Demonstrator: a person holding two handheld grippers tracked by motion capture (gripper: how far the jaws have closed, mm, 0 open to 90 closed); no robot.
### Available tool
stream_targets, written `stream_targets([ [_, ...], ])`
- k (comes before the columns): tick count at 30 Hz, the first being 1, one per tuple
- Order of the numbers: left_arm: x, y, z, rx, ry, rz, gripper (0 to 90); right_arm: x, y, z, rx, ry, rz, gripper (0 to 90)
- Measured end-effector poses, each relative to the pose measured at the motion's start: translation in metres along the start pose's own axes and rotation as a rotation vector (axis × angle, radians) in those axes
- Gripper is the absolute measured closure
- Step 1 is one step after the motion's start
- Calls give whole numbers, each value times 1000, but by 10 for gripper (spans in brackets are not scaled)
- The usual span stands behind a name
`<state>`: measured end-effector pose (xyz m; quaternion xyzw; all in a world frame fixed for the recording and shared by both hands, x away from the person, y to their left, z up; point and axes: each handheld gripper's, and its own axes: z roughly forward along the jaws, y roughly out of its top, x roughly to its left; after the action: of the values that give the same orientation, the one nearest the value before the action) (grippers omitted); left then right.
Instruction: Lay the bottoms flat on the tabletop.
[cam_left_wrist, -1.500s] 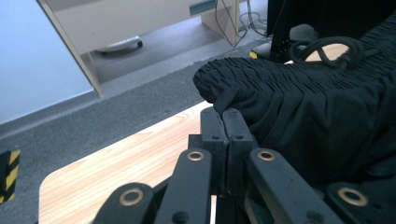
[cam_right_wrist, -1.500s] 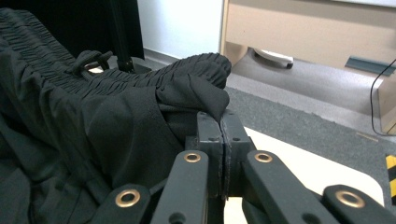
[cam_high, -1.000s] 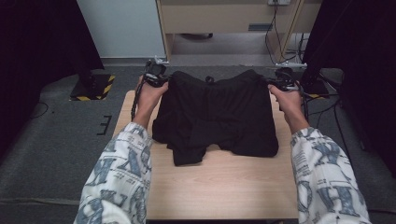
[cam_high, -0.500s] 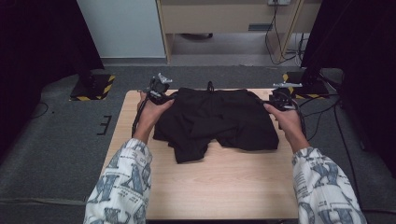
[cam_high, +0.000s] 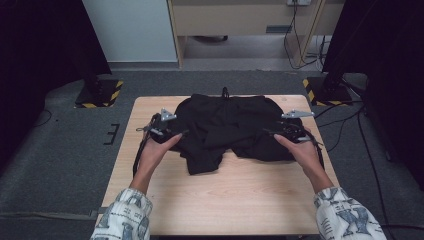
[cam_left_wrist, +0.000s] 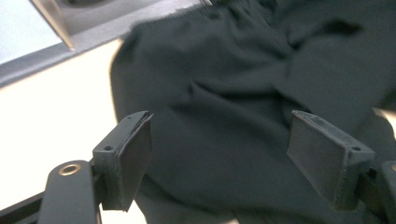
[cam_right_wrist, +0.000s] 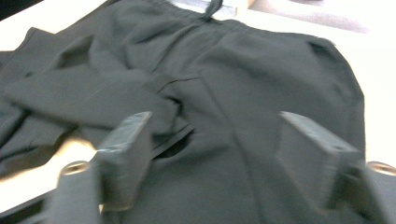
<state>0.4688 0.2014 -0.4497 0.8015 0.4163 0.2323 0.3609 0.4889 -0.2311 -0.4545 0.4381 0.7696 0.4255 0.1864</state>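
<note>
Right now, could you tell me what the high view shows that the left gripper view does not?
High view alone: both hands, the right gripper at the garment's far side, the whole wooden table, grey floor and patterned sleeves. Left gripper view alone: the left gripper up close, fingers apart over the cloth. Both: the black shorts lying crumpled on the table.

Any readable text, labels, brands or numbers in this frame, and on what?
Sleeves: a printed pattern with large letter-like shapes, too blurred and cropped to read as words.
Black garment: no label or print to be seen.
Floor plates: yellow and black hazard stripes, no words.
Nothing can be quoted.
</note>
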Motion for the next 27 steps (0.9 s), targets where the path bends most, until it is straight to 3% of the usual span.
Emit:
stream_targets([
  [2,-10,-20,3,9,-13,12,213,9,-5,9,14,22,-8,408],
  [5,-15,-32,4,-2,-25,2,210,14,-7,16,19,35,-12,404],
  [8,-24,-55,4,-3,-49,-17,206,24,-8,34,37,41,-6,321],
  [11,-27,-63,2,-7,-64,-25,205,29,-6,43,27,46,16,282],
  [15,-30,-65,-5,-21,-71,-17,201,37,-3,63,29,0,37,240],
  [18,-31,-67,-8,-31,-73,-13,200,39,-5,70,23,11,40,475],
  [20,-33,-70,-6,-23,-78,-22,199,42,-7,72,37,34,16,789],
  [21,-33,-70,-6,-23,-78,-22,198,43,-7,70,42,43,4,855],
  [25,-39,-72,-6,-20,-80,-22,193,48,-8,60,22,78,-18,882],
  [27,-44,-73,-6,-19,-90,-31,188,54,-14,40,13,93,-36,884],
])
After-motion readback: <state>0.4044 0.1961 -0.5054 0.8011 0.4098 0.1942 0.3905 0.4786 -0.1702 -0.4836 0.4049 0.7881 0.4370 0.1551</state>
